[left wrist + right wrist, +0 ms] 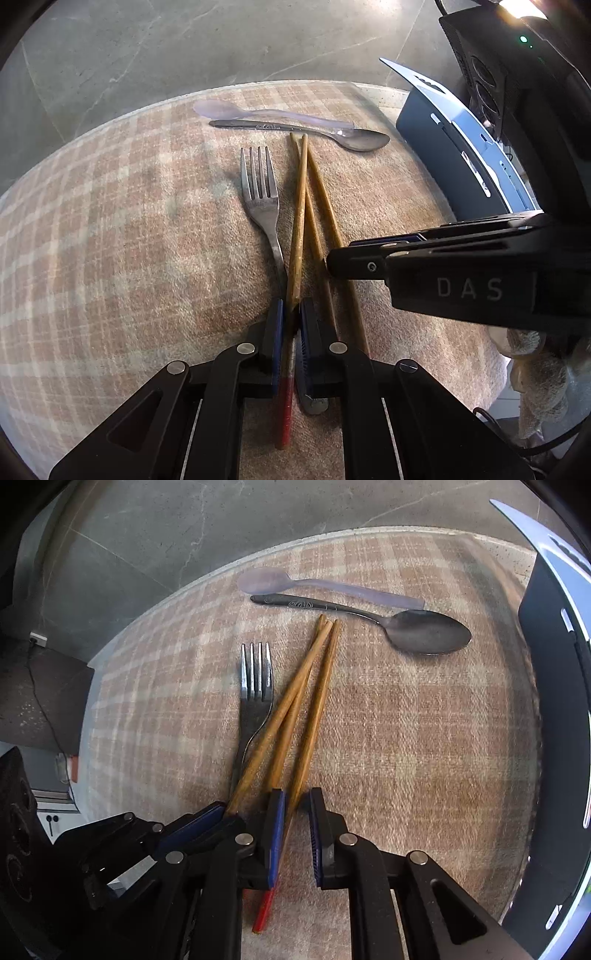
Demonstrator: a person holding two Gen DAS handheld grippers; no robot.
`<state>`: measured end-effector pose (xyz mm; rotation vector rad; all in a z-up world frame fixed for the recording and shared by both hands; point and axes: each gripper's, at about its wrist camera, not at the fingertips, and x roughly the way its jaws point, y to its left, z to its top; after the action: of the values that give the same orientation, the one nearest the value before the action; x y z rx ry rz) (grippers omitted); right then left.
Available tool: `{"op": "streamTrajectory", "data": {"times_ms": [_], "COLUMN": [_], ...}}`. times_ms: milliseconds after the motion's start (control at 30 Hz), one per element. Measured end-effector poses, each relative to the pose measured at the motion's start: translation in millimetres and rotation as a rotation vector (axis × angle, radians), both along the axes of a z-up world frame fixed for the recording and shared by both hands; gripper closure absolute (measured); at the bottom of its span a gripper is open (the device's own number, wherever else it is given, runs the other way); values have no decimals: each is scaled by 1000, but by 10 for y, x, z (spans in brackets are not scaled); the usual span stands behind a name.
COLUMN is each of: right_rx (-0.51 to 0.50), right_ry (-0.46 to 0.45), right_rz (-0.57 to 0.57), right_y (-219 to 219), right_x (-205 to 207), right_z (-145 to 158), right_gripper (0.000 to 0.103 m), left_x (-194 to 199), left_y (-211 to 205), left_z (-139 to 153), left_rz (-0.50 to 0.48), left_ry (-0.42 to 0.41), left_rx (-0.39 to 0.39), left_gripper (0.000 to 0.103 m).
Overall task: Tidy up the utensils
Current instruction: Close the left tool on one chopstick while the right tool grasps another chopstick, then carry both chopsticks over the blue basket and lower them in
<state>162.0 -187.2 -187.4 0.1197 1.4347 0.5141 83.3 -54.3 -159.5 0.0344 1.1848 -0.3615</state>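
Three wooden chopsticks fan out on the plaid cloth (110,221), their tips meeting near the top. My left gripper (291,314) is shut on the left chopstick (300,206), whose red end shows behind the pads. In the right wrist view, my right gripper (297,805) is shut on the right chopstick (317,709), also red-ended. The third chopstick (286,734) lies loose between them. Each gripper shows in the other's view: right gripper (328,264), left gripper (225,810). A steel fork (260,199) (255,686) lies just left of the chopsticks.
A metal spoon (362,140) (428,631) and a clear plastic spoon (218,109) (264,581) lie crosswise beyond the chopstick tips. A blue-grey box (443,147) (546,664) stands at the cloth's right edge. Grey floor lies past the round table edge.
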Motion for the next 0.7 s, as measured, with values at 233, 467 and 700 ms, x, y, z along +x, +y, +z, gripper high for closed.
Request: {"op": "streamTrajectory", "data": {"times_ms": [233,467,700], "right_rx": [-69,-20,36], "right_ry": [-39,-45,-43], "right_rz": [36,4,-35], "right_y": [149,-52,-296], "right_x": [-27,-87,-140], "right_z": [31,37,108], "right_gripper": [93,97,97], "left_x": [-8,-25,-198], "left_y": [18,169,395], "left_z": [8,16,92], "left_rz": [10,54,136], "left_ry": [10,14,22], "left_rx": [17,-66,-215], "left_gripper": [94,97,97]}}
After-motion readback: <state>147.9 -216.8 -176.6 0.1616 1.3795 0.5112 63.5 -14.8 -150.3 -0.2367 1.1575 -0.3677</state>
